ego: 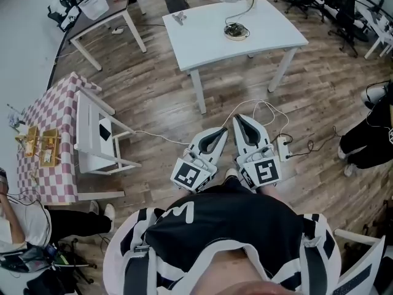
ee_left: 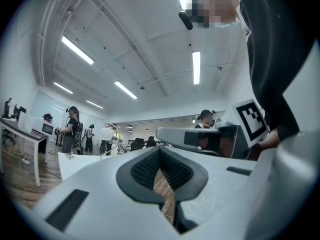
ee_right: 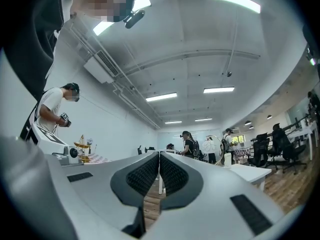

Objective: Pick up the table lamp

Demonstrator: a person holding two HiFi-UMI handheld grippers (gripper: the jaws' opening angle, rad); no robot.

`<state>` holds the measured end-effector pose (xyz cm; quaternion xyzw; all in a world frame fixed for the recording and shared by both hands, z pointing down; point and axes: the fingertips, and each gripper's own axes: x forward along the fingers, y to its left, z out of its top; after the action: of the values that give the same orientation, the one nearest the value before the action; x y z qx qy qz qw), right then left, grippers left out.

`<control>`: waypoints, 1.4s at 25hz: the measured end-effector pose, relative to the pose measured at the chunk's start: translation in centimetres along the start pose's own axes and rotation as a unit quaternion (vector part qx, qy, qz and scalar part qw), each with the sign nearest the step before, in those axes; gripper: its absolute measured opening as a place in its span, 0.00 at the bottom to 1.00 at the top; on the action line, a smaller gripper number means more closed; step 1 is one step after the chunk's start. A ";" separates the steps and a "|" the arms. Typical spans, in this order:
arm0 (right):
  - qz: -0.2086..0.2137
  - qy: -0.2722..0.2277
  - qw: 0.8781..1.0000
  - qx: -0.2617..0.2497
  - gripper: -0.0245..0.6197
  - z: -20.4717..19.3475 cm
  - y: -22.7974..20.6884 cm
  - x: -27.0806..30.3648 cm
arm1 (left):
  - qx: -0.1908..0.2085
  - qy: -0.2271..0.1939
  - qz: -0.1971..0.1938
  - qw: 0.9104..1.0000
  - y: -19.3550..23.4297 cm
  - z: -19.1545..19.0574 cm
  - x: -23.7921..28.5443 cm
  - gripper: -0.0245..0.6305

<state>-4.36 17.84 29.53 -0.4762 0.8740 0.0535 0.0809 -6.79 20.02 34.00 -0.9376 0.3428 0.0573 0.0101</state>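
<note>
The approach is the step in hand. The table lamp [ego: 236, 32] stands on the white bench [ego: 202, 39] at the upper centre of the head view, well apart from both grippers. The left gripper [ego: 218, 134] and the right gripper [ego: 240, 121], at lower centre, are pinched together and empty. Next, one probably needs to close in and spread its jaws.

The wood floor [ego: 166, 97] between the left hand-held gripper [ego: 222, 131], the right hand-held gripper [ego: 239, 120] and the white surface [ego: 270, 23] is open. A white cable [ego: 261, 101] and a power strip [ego: 284, 147] lie just beside the right one. A white stand [ego: 92, 134] at the left and a person's legs [ego: 368, 143] at the right are well off that path.
</note>
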 end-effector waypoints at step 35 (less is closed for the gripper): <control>0.062 0.061 0.995 0.046 0.07 -5.5 -12.5 5.9 | -0.019 0.020 0.047 0.998 5.3 -3.5 13.2 0.04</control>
<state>2.48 5.31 33.57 -0.4191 0.9067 -0.0112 0.0455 0.17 7.26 36.05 -0.9213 0.3858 0.0450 -0.0170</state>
